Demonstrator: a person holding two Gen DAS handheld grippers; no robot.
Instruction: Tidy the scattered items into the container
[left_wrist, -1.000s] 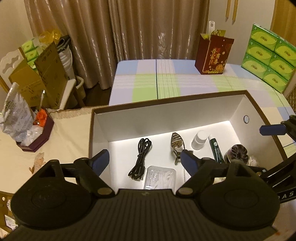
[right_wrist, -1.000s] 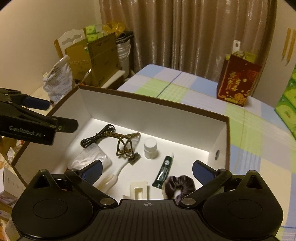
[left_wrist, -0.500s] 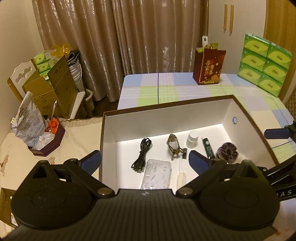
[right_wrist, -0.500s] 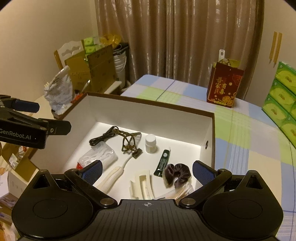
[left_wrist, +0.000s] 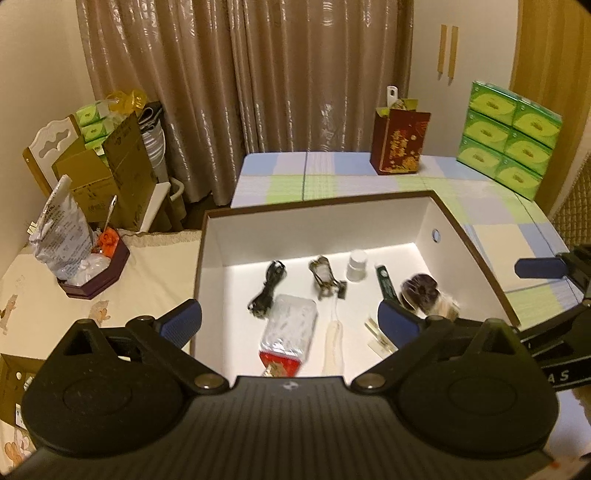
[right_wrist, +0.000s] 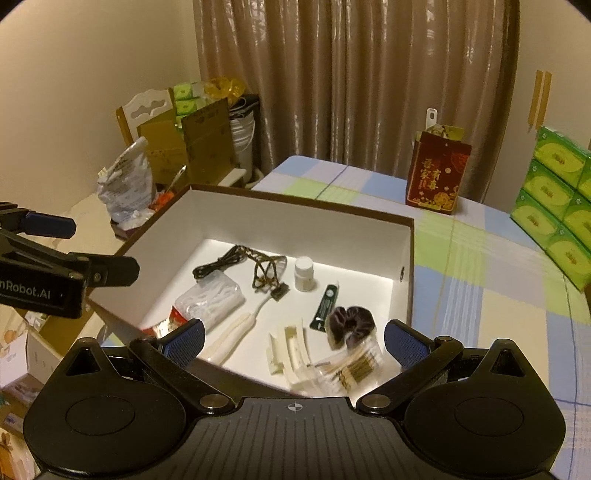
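Roughly nine items in one box (right_wrist: 404, 258).

Left gripper (left_wrist: 288, 321) and right gripper (right_wrist: 293, 338), both angled downward, fingers wide apart, empty.

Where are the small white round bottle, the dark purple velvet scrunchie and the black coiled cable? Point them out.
small white round bottle (right_wrist: 304, 274), right wrist view, on its body.
dark purple velvet scrunchie (right_wrist: 351, 325), right wrist view, on its gathered fabric.
black coiled cable (left_wrist: 267, 288), left wrist view, on its bundled middle.
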